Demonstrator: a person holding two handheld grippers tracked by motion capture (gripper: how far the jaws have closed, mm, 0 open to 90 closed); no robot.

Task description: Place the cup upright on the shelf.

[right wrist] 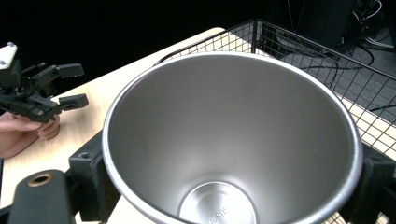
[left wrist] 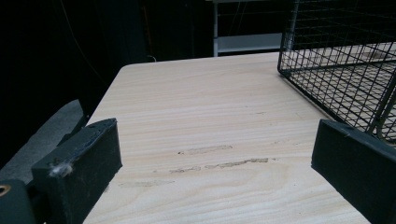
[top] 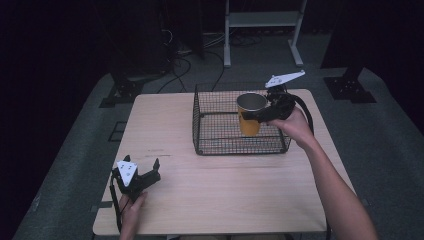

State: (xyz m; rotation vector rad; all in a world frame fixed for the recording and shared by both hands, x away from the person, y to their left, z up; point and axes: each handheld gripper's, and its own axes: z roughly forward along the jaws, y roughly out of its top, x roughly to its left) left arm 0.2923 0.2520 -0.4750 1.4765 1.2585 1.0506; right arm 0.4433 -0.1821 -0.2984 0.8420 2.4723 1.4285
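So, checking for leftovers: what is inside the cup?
Nothing: the cup shows bare steel walls and an embossed bottom. The near rim hides part of the bottom; the right gripper holds it.

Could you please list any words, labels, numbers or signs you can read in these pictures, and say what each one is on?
Embossed lettering on the inside bottom of the cup: too small and cut off to read in the right gripper view.
Faint dark marks on the table: too small to read, and may not be text.
Nothing else carries readable text, neither the wire basket nor the grippers.
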